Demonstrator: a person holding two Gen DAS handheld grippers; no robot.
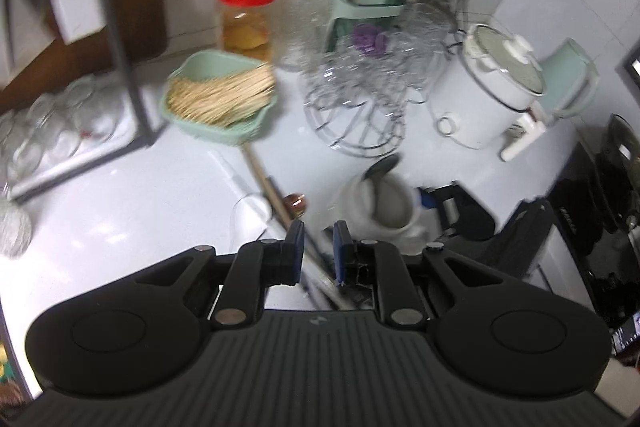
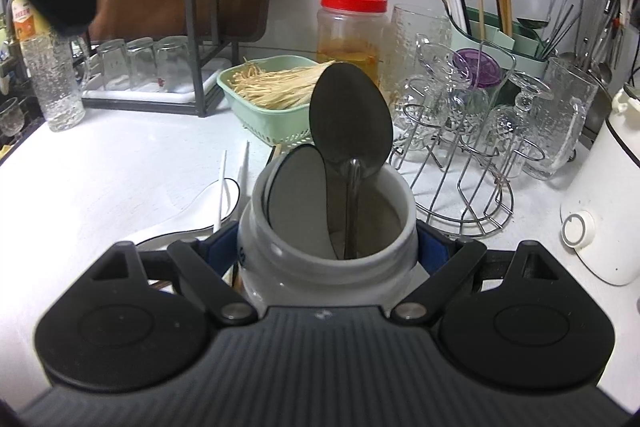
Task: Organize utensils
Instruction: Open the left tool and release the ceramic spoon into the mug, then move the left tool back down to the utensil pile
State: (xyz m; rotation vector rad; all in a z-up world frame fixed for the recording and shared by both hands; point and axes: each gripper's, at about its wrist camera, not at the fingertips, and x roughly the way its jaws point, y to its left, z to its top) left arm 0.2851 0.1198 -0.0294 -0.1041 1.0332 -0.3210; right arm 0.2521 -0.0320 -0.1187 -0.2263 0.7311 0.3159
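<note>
— How do the hands sit?
— The right gripper (image 2: pixel 328 251) tilts down, fingers (image 2: pixel 430 247) clamped on the white ceramic jar (image 2: pixel 328 239); two dark metal spoons (image 2: pixel 350 119) stand inside. The left gripper (image 1: pixel 318 243) hangs nearly closed, pinching nothing, over loose chopsticks (image 1: pixel 266 183) on the white tabletop (image 1: pixel 140 195).
— Beyond?
— Green basket of sticks (image 2: pixel 272 95), wire glass rack (image 2: pixel 464 155), red-lidded plastic jar (image 2: pixel 352 27).

No text could be read with certainty. Blurred print was seen on an orange-labelled bottle (image 2: pixel 25 21), left of the dish rack (image 2: pixel 192 27), but stayed illegible.
</note>
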